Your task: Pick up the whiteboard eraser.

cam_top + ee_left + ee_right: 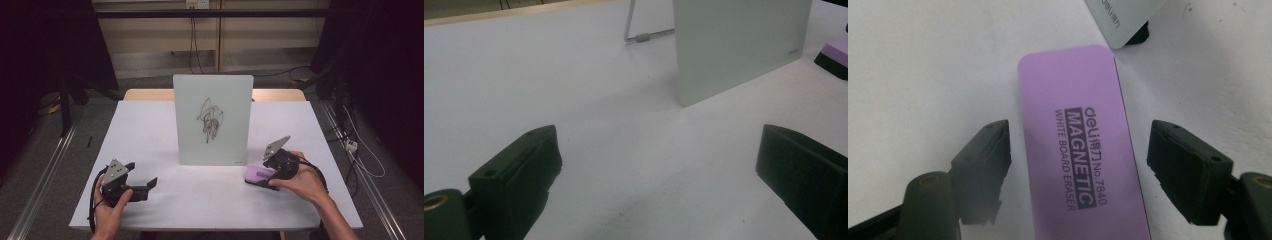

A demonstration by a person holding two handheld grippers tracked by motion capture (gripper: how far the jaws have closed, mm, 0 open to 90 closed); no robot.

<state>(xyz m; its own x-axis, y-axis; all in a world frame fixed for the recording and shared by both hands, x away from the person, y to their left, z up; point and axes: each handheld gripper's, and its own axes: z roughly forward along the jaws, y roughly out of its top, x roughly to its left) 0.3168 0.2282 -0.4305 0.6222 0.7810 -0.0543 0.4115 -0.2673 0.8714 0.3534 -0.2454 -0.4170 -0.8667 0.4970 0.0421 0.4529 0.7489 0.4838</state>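
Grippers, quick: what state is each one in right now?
Left gripper: open, nothing between its jaws, just above the table.
Right gripper: open, jaws on either side of the purple eraser, not yet pressing on it.

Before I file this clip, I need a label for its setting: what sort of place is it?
Probably a lab or recording workspace, not a home. A white-topped table stands on bare floor between metal rails, with cables hanging down the back wall. On the table are just a small upright whiteboard and a purple eraser.

White table [150, 150]: whiteboard [212, 120], purple eraser [259, 174]
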